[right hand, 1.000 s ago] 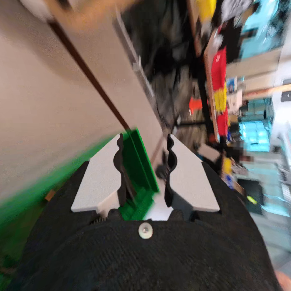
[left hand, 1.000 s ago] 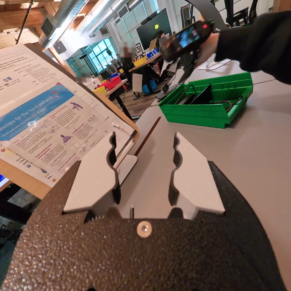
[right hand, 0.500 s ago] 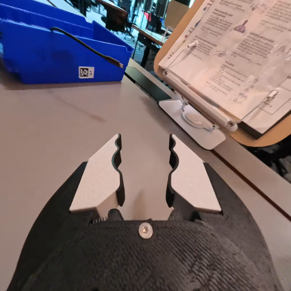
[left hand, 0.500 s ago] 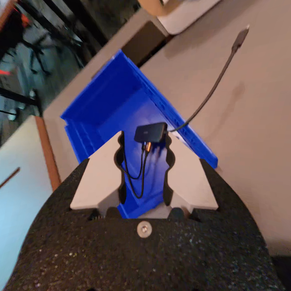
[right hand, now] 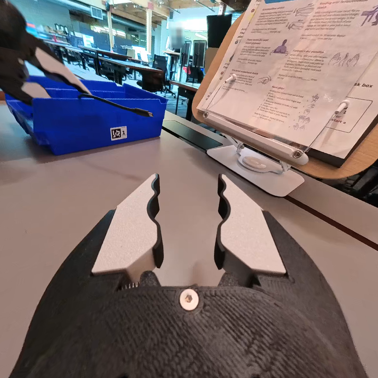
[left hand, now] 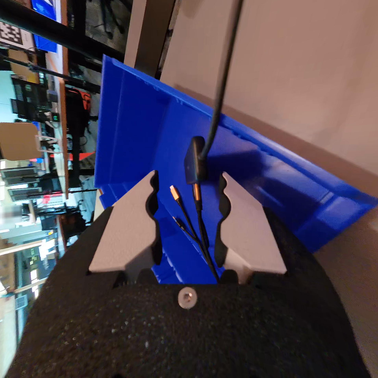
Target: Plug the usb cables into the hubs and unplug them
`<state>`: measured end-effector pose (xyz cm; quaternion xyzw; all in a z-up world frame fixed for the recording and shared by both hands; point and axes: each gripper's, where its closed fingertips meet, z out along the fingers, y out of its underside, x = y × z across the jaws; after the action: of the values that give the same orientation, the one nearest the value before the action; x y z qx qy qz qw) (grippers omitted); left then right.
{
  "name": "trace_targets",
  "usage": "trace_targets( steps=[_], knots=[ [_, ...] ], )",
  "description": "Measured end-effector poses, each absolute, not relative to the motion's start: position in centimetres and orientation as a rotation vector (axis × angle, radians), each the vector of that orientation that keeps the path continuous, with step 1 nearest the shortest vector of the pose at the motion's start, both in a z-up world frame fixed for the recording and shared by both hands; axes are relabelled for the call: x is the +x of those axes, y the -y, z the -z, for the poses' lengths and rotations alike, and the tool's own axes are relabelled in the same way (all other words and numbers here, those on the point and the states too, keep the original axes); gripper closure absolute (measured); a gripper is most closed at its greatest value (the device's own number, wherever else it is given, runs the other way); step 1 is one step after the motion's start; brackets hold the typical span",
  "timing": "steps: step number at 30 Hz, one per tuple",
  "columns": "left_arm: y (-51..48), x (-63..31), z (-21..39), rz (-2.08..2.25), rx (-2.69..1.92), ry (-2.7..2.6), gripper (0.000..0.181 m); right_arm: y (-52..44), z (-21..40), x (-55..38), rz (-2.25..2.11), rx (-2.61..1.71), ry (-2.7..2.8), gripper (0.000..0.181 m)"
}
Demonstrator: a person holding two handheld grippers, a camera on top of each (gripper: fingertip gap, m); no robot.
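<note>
In the left wrist view, the left gripper (left hand: 188,176) hovers over the blue bin (left hand: 141,131) with its jaws wide apart and empty; the black hub (left hand: 194,161) lies inside, one usb cable (left hand: 196,193) plugged in and another's connector (left hand: 174,192) loose beside it. In the right wrist view, the right gripper (right hand: 188,178) sits low over the tabletop (right hand: 81,184), jaws spread and empty, the bin (right hand: 92,120) well beyond and a document stand (right hand: 286,81) to its right.

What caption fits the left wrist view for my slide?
Open left claw poised over the blue bin holding a black USB hub and loose cables.
</note>
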<state>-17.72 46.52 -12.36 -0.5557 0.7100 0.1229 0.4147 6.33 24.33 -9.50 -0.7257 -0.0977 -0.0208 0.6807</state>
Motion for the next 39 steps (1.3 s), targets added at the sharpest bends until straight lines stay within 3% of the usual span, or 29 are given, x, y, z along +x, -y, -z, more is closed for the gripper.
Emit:
trace_targets(
  steps=[1,4,7,11,19,23,29,35,39],
  knots=[
    [-46.9,-17.8,13.1,-0.335,-1.381,-1.763,0.13,-24.4,9.6,6.3,0.039,-1.629,0.216,0.125],
    [-47.8,-16.8,13.5,-0.36,-1.293,-1.641,0.17,-24.5,9.6,6.0,0.058,-1.627,0.234,0.125],
    [-47.8,-16.3,11.8,-0.388,-1.234,-1.515,0.172,-24.5,9.0,5.5,0.081,-1.589,0.239,0.124],
    [-45.7,-15.5,4.7,-0.202,-1.199,-1.29,0.172,-24.3,7.2,4.7,0.176,-1.501,0.249,0.123],
    [-31.3,-12.3,-15.4,0.759,-0.979,-1.009,0.172,-23.2,4.2,4.4,0.361,-1.341,0.274,0.119],
    [-26.7,-10.5,-19.7,1.17,-0.95,-0.985,0.172,-22.5,3.5,5.6,0.331,-1.31,0.242,0.12],
    [-24.4,-5.5,-16.7,1.792,-1.12,-0.867,0.172,-20.1,1.0,8.7,0.258,-1.184,0.127,0.116],
    [-24.0,0.2,-5.6,2.053,-1.415,-0.914,0.172,-19.0,0.5,7.6,0.236,-1.16,0.297,0.103],
    [-23.9,1.1,-0.2,2.258,-1.529,-0.941,0.172,-19.9,3.3,6.0,0.286,-1.282,0.476,0.101]
  ],
)
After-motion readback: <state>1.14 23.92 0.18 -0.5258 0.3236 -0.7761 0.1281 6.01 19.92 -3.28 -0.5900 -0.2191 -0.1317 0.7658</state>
